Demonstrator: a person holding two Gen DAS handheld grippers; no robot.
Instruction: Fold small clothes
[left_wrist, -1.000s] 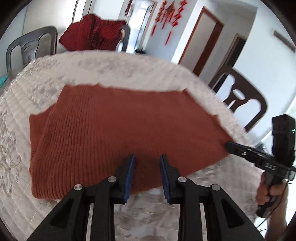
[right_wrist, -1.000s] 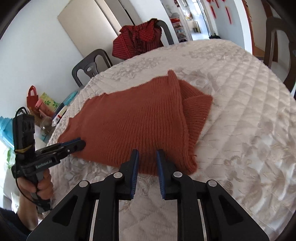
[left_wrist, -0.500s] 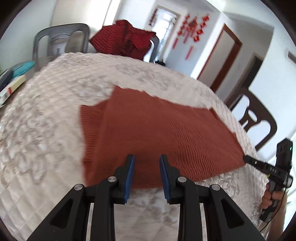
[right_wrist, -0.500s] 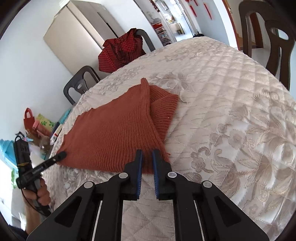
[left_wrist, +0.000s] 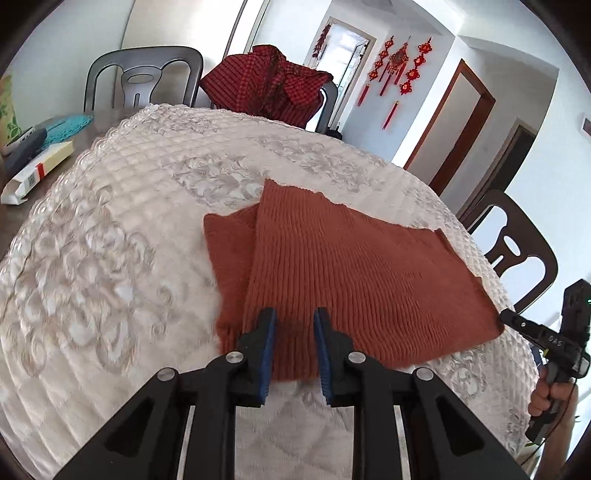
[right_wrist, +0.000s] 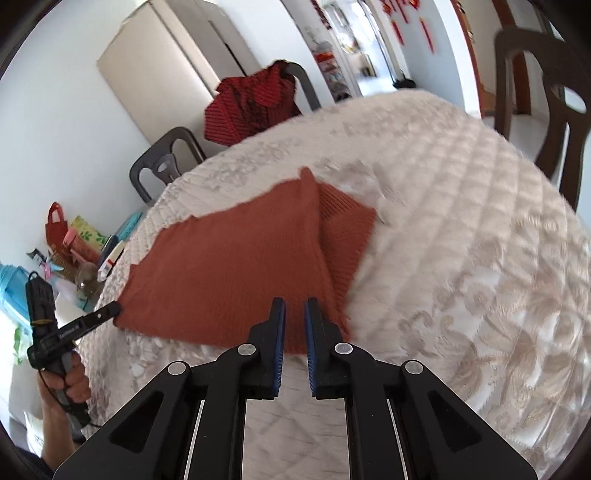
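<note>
- The left gripper (left_wrist: 291, 336) has its jaws narrowly apart astride the sweater's (left_wrist: 354, 280) near hem. They have just been closing, with knit between them, but I cannot tell whether the pads press it yet.
- The right gripper (right_wrist: 294, 325) has its jaws nearly together on the hem by the sweater's (right_wrist: 229, 269) other near corner; they closed within the last second and now look clamped on the knit.
- In the left wrist view, the right gripper (left_wrist: 506, 316) touches the sweater's corner at four o'clock (its holder's hand (left_wrist: 550, 391) is lower right); in the right wrist view, the left gripper (right_wrist: 110, 309) meets the opposite corner at nine o'clock.
- Compared with a second ago, the left wrist view has swung across: the sweater sits further right in it, and its folded-under sleeve (left_wrist: 229, 251) shows at ten o'clock of the fingers.
- The sweater lies flat on the quilted tablecloth (left_wrist: 110, 236), partly folded.
- Judgement: both near corners are taken or nearly so, which suggests the next fold is set up (lifting the hem towards twelve o'clock).
</note>
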